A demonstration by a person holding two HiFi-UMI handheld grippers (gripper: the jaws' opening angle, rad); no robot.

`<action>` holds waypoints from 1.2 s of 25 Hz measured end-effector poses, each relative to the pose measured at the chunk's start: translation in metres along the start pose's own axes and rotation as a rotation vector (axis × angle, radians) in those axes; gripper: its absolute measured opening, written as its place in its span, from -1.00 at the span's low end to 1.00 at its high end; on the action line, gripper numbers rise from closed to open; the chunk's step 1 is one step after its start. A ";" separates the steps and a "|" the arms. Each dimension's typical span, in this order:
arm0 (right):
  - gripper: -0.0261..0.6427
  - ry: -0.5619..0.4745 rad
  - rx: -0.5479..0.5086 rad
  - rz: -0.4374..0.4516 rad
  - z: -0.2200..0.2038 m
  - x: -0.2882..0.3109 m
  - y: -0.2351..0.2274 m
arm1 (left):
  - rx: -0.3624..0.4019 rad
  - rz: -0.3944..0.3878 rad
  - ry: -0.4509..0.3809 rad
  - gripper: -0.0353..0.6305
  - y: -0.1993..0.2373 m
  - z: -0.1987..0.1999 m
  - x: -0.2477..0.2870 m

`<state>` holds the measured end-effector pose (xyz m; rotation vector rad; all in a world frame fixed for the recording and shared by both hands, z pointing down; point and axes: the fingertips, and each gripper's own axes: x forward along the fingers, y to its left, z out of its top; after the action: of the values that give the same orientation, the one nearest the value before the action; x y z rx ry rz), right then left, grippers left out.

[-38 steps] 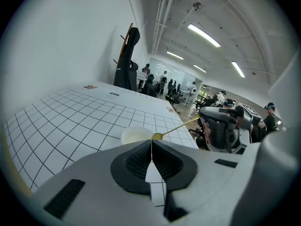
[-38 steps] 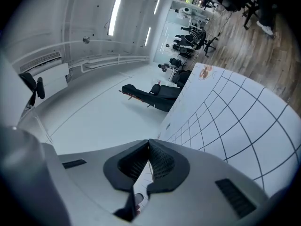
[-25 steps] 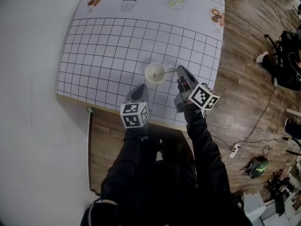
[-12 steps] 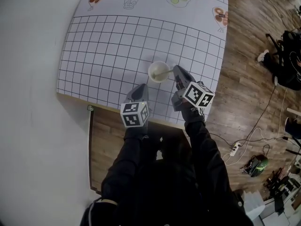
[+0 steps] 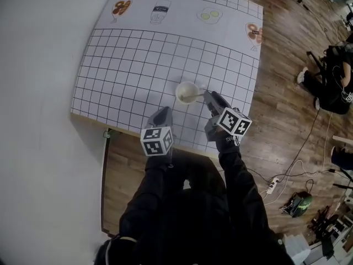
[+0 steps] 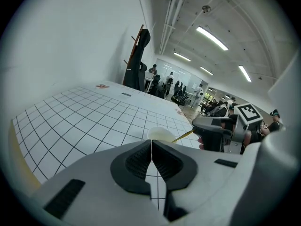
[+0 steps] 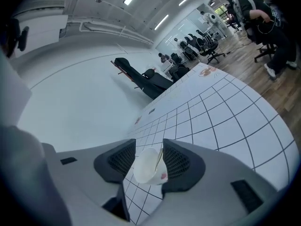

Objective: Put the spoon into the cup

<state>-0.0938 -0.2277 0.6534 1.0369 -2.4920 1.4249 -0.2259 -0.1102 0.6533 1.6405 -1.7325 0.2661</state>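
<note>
A white paper cup [image 5: 187,91] stands on the grid-printed table [image 5: 127,65] near its front right. A thin spoon [image 5: 199,90] rests in the cup, its handle leaning over the rim toward my right gripper [image 5: 210,96]. In the right gripper view the jaws are opening around the cup [image 7: 149,165], and the spoon handle [image 7: 161,157] lies close to the right pad without being pressed. My left gripper [image 5: 162,112] hovers left of the cup, toward the table's front edge, its pads closed together on nothing [image 6: 151,149]. From there I see the cup [image 6: 162,134] and the spoon handle [image 6: 182,135].
Printed food pictures [image 5: 161,11] line the table's far edge. The table's right edge [image 5: 255,76] drops to wood floor with cables [image 5: 287,164] and a seated person [image 5: 331,76]. A coat stand [image 6: 138,60] rises beyond the table.
The right gripper has dipped slightly beside the cup and tilted. The spoon now rests in the cup with its handle on the rim. The left gripper has edged up a little.
</note>
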 end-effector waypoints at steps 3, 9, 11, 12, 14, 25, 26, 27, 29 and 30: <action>-0.31 0.004 -0.009 0.000 0.003 -0.009 0.003 | 0.004 -0.001 -0.021 -0.79 -0.007 0.011 -0.009; -0.24 -0.004 -0.067 -0.018 0.010 -0.036 0.018 | 0.006 -0.008 -0.051 -0.79 -0.018 0.025 -0.030; -0.25 -0.003 -0.120 -0.029 0.015 -0.048 0.029 | 0.009 -0.014 -0.062 -0.79 -0.024 0.031 -0.038; -0.27 -0.006 -0.154 -0.034 0.018 -0.053 0.037 | 0.014 -0.018 -0.071 -0.79 -0.027 0.035 -0.041; -0.44 -0.017 -0.228 -0.042 0.026 -0.064 0.055 | 0.025 -0.028 -0.091 -0.79 -0.034 0.046 -0.048; -0.86 -0.165 -0.625 0.038 0.082 -0.121 0.194 | 0.136 -0.078 -0.264 -0.79 -0.093 0.132 -0.094; -0.86 -0.183 -0.649 0.040 0.087 -0.125 0.202 | 0.145 -0.084 -0.278 -0.79 -0.097 0.138 -0.098; -0.86 -0.201 -0.668 0.040 0.093 -0.128 0.208 | 0.156 -0.089 -0.289 -0.79 -0.101 0.144 -0.101; -0.86 -0.231 -0.690 0.039 0.103 -0.133 0.215 | 0.181 -0.102 -0.306 -0.79 -0.110 0.153 -0.103; -0.86 -0.241 -0.694 0.037 0.107 -0.134 0.216 | 0.194 -0.110 -0.312 -0.79 -0.115 0.157 -0.104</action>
<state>-0.0933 -0.1713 0.3833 1.0399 -2.8304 0.3631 -0.1824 -0.1420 0.4392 1.9975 -1.8830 0.1334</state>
